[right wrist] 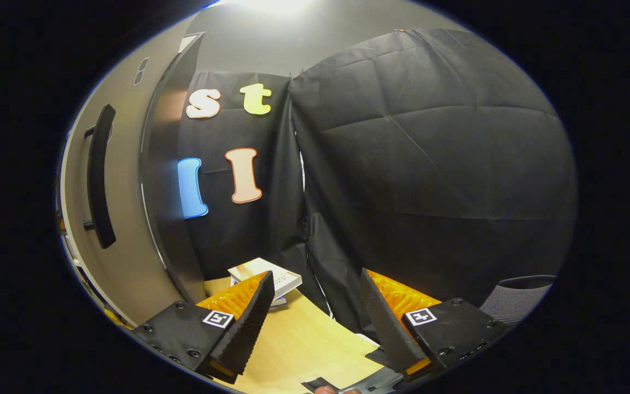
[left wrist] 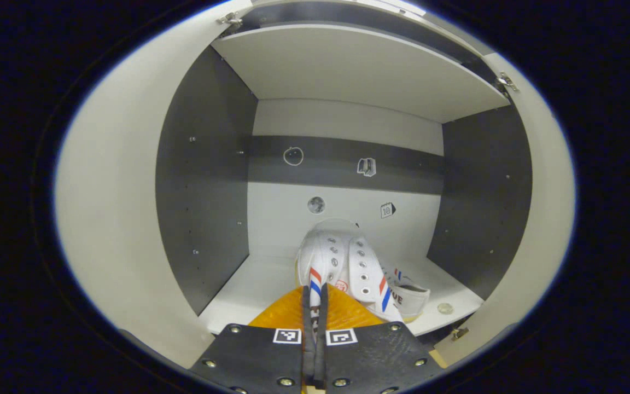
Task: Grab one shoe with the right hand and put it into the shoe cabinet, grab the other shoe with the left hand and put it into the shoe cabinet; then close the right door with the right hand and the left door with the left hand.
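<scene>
The left gripper (left wrist: 315,306) pinches a white shoe (left wrist: 342,268) by its heel, inside the shoe cabinet (left wrist: 205,180) on the bottom shelf (left wrist: 249,284). A second shoe (left wrist: 408,293) lies half hidden behind it. The right gripper (right wrist: 315,317) is spread empty over the table (right wrist: 298,339), beside the right door (right wrist: 123,219).

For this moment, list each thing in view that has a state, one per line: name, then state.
Left gripper: shut on the tongue of the white sneaker.
White sneaker: held inside the shoe cabinet, toe toward the back panel.
Second white sneaker: lying on the cabinet floor, to the right of the held one.
Shoe cabinet: both doors open.
Right door: swung open, handle untouched.
Right gripper: open, empty.
</scene>
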`<state>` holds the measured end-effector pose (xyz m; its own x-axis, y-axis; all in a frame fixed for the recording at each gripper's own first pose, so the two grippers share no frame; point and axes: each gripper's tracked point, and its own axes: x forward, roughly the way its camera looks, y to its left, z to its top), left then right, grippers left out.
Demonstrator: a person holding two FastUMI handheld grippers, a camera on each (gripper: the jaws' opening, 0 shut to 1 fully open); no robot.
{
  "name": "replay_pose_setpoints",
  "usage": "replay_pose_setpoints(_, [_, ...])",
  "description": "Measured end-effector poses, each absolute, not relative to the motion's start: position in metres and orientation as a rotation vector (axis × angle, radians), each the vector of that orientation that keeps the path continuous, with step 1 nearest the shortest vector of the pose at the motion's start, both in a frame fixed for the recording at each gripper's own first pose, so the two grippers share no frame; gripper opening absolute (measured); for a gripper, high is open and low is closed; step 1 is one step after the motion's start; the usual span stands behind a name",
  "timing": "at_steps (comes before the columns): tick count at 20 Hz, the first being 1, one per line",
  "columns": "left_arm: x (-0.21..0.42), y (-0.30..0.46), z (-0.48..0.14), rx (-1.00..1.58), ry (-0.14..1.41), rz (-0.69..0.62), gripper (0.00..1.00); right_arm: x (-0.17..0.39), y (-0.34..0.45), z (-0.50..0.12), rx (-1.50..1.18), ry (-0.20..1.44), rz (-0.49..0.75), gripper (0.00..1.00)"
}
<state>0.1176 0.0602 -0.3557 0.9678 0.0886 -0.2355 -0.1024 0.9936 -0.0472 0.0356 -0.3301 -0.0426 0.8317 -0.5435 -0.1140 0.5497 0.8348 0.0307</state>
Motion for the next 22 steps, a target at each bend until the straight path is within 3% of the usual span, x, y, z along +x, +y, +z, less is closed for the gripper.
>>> replay_pose_setpoints(2, [0.117,0.06,-0.354,-0.074,0.256,0.097,0.0,0.035,-0.338,-0.048,0.067,0.102,-0.598,0.92])
replay_pose_setpoints(4, [0.116,0.062,-0.353,-0.061,0.276,0.102,0.01,0.035,-0.346,-0.05,0.066,0.1,-0.619,0.98])
replay_pose_setpoints(19, [0.136,0.061,-0.382,-0.084,0.384,0.123,0.01,0.077,-0.373,-0.057,0.101,0.112,-0.616,0.98])
replay_pose_setpoints(22, [0.14,0.059,-0.36,-0.115,0.294,0.105,0.09,0.084,-0.369,-0.054,0.101,0.108,-0.594,0.98])
